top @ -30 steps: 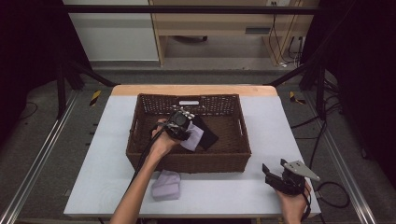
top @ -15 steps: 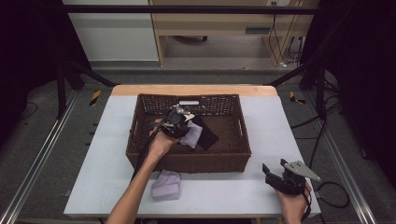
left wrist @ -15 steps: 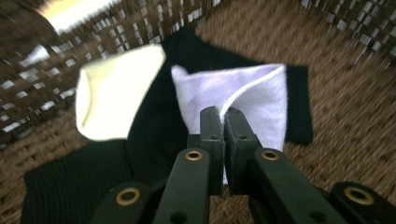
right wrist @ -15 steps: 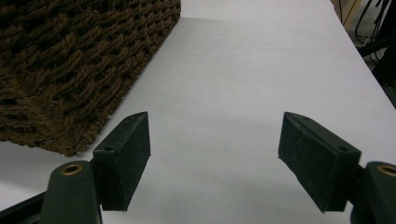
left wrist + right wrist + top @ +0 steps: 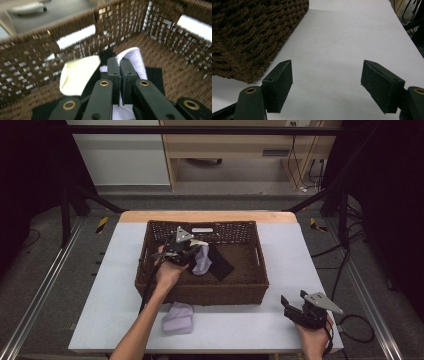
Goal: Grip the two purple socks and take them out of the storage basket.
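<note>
White and bare apart from the work, the tabletop [image 5: 100,285] is carrying a brown wicker basket [image 5: 150,270] at its centre, with dark floor and a pale cabinet lying beyond at twelve o'clock. Inside the basket the left gripper [image 5: 119,68] is pinching a pale lavender cloth [image 5: 202,260], its fingers [image 5: 113,72] having just been closing and now sitting together on the fabric, which is draping over a black cloth [image 5: 222,265] on the basket floor; a cream piece [image 5: 77,75] is hanging at ten o'clock of the fingers. A folded lavender cloth [image 5: 177,317] is lying on the tabletop just at six o'clock of the basket, so one item is seemingly sorted out already, one is being lifted, and the black and cream ones are waiting. The right gripper [image 5: 327,85] is idling at the tabletop's five o'clock corner, fingers spread wide and holding nothing. No brand, label or legible writing is showing anywhere.
</note>
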### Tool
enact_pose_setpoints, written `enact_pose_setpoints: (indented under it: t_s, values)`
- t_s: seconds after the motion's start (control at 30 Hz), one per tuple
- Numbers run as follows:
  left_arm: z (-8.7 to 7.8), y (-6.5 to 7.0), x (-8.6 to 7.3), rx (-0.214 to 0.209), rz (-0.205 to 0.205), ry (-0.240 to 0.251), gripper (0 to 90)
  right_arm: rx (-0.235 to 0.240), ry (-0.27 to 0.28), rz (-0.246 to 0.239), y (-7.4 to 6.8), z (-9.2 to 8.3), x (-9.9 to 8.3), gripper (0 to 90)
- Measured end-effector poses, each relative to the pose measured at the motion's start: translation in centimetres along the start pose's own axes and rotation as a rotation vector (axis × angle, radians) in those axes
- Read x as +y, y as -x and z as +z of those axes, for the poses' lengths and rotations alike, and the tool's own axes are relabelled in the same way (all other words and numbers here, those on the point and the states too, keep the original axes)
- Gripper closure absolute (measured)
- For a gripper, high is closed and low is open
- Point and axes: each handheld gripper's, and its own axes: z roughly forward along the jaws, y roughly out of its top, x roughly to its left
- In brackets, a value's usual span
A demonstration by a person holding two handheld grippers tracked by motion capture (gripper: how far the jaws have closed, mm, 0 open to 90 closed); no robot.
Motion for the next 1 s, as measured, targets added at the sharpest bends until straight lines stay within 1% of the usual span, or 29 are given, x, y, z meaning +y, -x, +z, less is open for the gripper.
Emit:
enact_pose_setpoints:
  t_s: [0.07, 0.13, 0.2, 0.4, 0.5, 0.6, 0.83, 0.87, 0.9, 1.0]
  values:
    - [-0.4, 0.0, 0.2, -0.004, 0.001, 0.029, 86.9, 0.001, 0.000, 0.000, 0.0, 0.0, 0.0, 25.6]
    - [-0.9, 0.1, 0.4, -0.010, -0.012, 0.053, 86.9, 0.001, 0.000, 0.003, 0.0, 0.0, 0.0, 25.5]
    - [-1.6, 0.2, 0.6, -0.015, -0.013, 0.079, 86.9, 0.001, 0.000, 0.003, 0.0, 0.0, 0.0, 25.6]
    - [-4.3, 0.3, 1.1, -0.033, -0.016, 0.147, 86.9, 0.000, 0.000, -0.003, 0.0, 0.0, 0.0, 25.6]
    - [-5.7, 0.3, 1.2, -0.046, -0.022, 0.181, 86.9, -0.001, -0.003, 0.002, 0.0, 0.0, 0.0, 25.7]
    - [-7.0, 0.4, 1.3, -0.077, -0.026, 0.204, 86.9, -0.001, -0.004, 0.002, -0.1, 0.0, 0.0, 25.7]
    - [-9.9, 0.7, 1.6, -0.089, -0.002, 0.257, 86.9, -0.002, -0.004, 0.003, 0.0, 0.0, 0.0, 25.7]
    - [-10.8, 0.9, 1.7, -0.089, 0.005, 0.275, 86.9, -0.002, -0.007, 0.003, -0.1, 0.0, 0.0, 25.7]
    - [-10.8, 0.9, 1.7, -0.089, 0.005, 0.275, 86.9, -0.002, -0.007, 0.003, -0.1, 0.0, 0.0, 25.7]
    - [-12.2, 1.2, 2.0, -0.091, 0.024, 0.300, 86.9, -0.003, -0.007, 0.004, -0.1, 0.0, 0.0, 25.7]
